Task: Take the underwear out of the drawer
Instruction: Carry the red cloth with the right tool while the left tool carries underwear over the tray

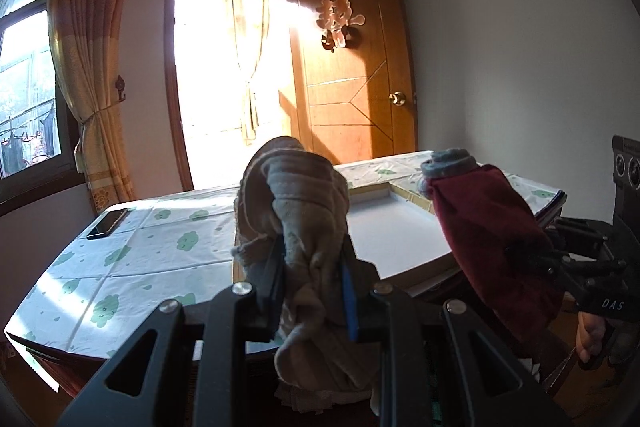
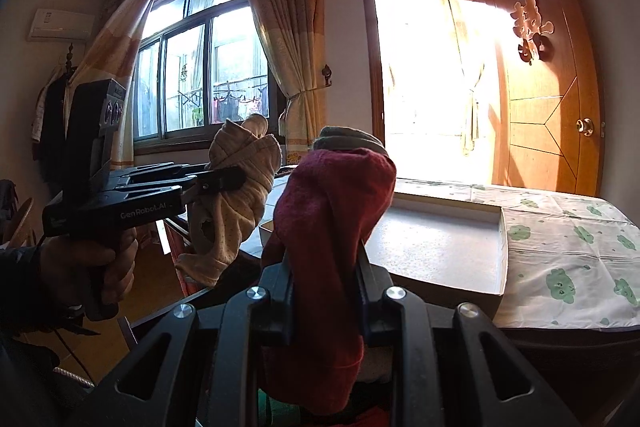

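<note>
**Two garments held aloft over a sunlit bench**

The left tongs (image 1: 312,267) are nearly closed, pinching a bunched beige undergarment (image 1: 304,195) that rises above the fingers and droops below them. The right tongs (image 2: 324,263) are likewise drawn narrow around a dark red undergarment (image 2: 332,195) with a grey waistband at its top. Both pieces hang in the air, clear of the bench (image 1: 120,255), the red one to the right of the beige. Beyond them a shallow white tray (image 2: 440,243) lies on the bench's green-flowered cloth, and a dark phone (image 1: 107,223) rests near the far left edge. Strong daylight pours through the open doorway (image 1: 228,67) at the back, beside a wooden door (image 1: 352,67) swung inward. Tied yellow curtains (image 2: 288,27) frame the window (image 2: 200,67) on the left.
</note>
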Demonstrator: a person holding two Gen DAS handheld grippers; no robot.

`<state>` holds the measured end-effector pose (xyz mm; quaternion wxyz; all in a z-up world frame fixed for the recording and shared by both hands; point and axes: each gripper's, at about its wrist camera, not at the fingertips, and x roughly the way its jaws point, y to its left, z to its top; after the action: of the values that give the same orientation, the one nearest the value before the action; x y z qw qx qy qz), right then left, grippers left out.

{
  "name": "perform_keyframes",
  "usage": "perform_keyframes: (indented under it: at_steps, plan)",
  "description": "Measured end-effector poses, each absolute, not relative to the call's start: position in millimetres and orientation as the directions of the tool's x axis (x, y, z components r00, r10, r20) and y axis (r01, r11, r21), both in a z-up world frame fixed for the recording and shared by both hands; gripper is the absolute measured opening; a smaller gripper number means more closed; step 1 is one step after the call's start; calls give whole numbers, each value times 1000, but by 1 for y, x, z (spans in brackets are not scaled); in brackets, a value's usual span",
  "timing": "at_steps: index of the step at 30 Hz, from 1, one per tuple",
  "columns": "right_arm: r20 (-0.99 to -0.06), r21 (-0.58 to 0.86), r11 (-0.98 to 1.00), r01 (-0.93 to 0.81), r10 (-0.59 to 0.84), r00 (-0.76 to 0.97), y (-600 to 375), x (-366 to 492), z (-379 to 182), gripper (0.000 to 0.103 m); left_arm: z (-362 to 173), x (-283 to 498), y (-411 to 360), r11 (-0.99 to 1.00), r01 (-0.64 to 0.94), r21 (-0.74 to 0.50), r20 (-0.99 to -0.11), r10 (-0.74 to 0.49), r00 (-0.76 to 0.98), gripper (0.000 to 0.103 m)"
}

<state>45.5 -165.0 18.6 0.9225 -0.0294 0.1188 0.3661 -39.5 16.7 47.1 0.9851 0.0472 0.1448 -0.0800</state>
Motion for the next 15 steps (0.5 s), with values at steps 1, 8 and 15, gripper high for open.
perform_keyframes:
  at_steps: [1,8,15]
  plan:
    - [-244,36,733,-679,666,705,-166,49,20,26,48,-35,16,981,180,66,-300,-153,942,22]
    - [-294,68,759,-648,636,714,-177,82,29,26,58,7,7,969,246,39,-364,-215,906,22]
    - [-331,90,784,-615,606,723,-190,122,43,26,70,50,1,958,287,1,-411,-261,873,22]
